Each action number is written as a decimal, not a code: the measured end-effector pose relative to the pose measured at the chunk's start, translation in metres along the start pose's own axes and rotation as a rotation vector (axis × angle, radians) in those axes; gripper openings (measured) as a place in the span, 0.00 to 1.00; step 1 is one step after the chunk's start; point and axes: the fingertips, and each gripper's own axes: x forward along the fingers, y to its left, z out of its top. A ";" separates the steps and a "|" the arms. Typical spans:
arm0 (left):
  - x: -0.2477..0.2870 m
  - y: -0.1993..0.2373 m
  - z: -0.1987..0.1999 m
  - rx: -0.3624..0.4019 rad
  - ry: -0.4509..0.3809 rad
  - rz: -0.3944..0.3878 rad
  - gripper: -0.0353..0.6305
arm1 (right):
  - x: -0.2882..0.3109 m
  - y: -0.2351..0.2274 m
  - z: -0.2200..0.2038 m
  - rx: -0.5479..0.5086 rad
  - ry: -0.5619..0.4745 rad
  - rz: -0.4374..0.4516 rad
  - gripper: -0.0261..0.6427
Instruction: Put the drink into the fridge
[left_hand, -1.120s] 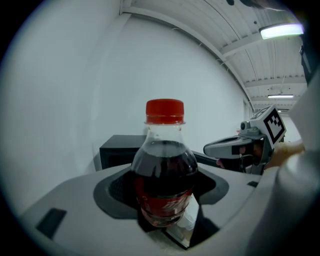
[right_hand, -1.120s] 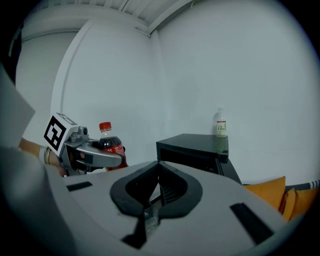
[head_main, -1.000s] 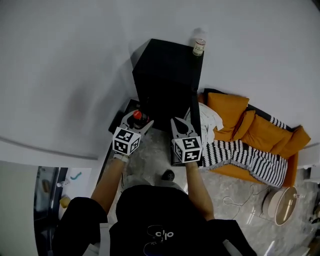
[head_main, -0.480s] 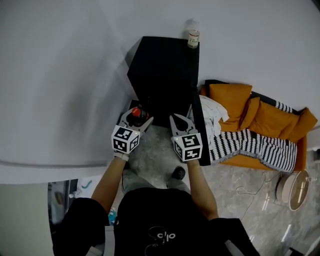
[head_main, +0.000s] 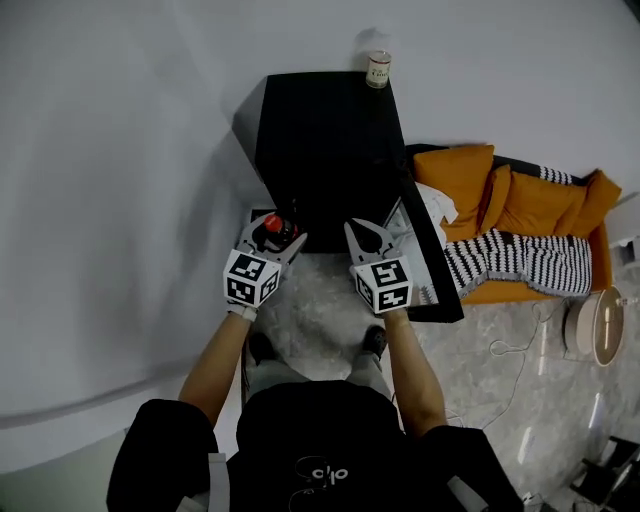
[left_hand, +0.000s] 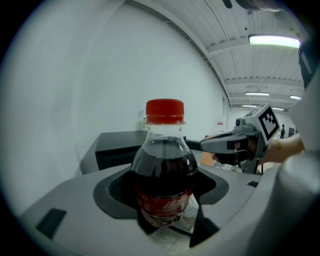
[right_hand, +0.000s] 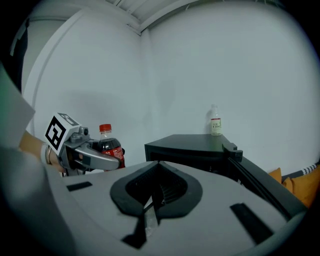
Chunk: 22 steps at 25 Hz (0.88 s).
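A cola bottle (left_hand: 164, 183) with a red cap stands upright between the jaws of my left gripper (head_main: 277, 234), which is shut on its body. In the head view the bottle's red cap (head_main: 274, 229) shows just in front of the black fridge (head_main: 328, 150), at its left front corner. The fridge door (head_main: 432, 268) stands open, swung out to the right. My right gripper (head_main: 367, 236) hangs beside the door's inner face, shut with nothing in it. The fridge's inside is hidden from the head view.
A small white bottle (head_main: 377, 68) stands on the fridge's top at the back right. An orange sofa (head_main: 520, 205) with a striped blanket (head_main: 520, 265) lies to the right of the door. White wall runs behind and left. A round appliance (head_main: 595, 328) sits on the marble floor.
The fridge door has swung further open to the right, and my right gripper has moved slightly right with it. The left gripper has kept hold of the cola bottle near the same spot.
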 end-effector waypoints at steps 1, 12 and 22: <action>0.002 0.004 -0.004 -0.006 -0.004 -0.007 0.51 | 0.004 0.000 -0.002 -0.002 0.003 -0.008 0.05; 0.034 0.020 -0.056 -0.014 0.009 -0.106 0.51 | 0.029 -0.016 -0.045 0.003 0.045 -0.128 0.05; 0.087 0.023 -0.093 -0.011 0.005 -0.155 0.51 | 0.045 -0.044 -0.096 0.033 0.046 -0.180 0.05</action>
